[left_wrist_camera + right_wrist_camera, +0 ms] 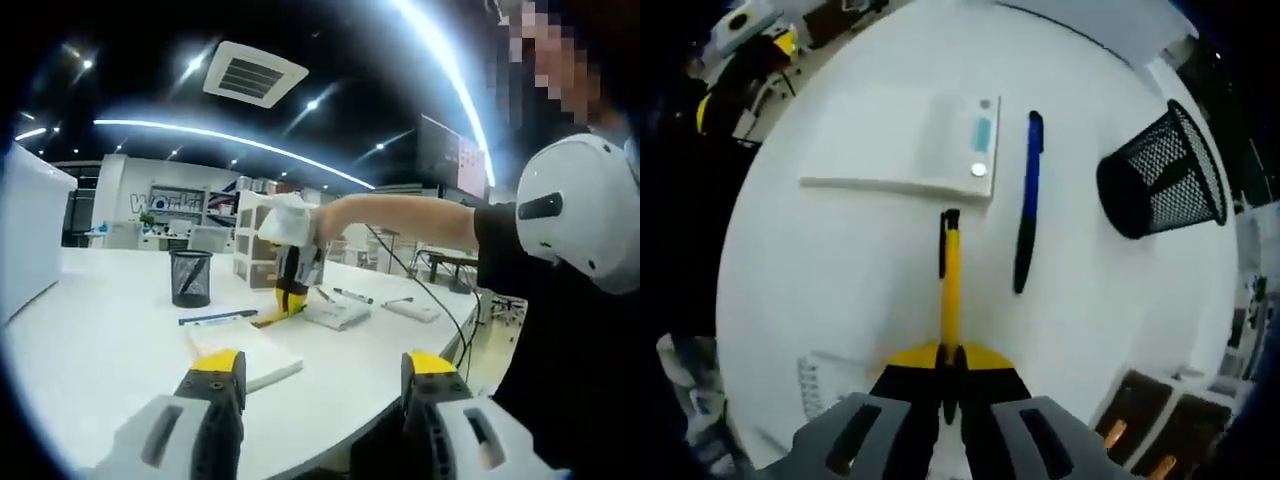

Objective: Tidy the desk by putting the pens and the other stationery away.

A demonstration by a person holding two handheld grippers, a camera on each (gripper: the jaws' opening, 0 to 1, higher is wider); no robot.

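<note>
Your right gripper (948, 385) has its yellow-tipped jaws pressed together on the near end of a slim yellow pen (951, 295) with a black clip; the pen's barrel runs straight away from the jaws, just above or on the smooth white desk (840, 290), and you cannot tell from this view whether it touches the surface. Just beyond the pen's far end lies a flat white notepad (902, 140), rectangular, with a small teal mark and a round silver dot near one corner. To the right of the yellow pen, near but apart from it, lies a blue pen (1028, 200) with a darker, black-looking grip end, lying nearly parallel. Farther right stands a black wire-mesh pen cup (1162, 175), round and tapering, upright on the desk.

Your left gripper (325, 385) hangs at the near edge of the desk with its black, yellow-capped jaws spread wide apart, nothing between them. In the left gripper view, the pen cup (191, 277) stands far left, the blue pen (217, 318) lies in front of it, and the notepad (245, 352) lies nearer you. Your hand (290, 222), in a white glove, holds the right gripper (290, 290) over the desk. Behind it stands a set of pale, translucent drawers (252, 242). Another white pad (338, 312) and two loose markers (352, 296) lie to the right.
</note>
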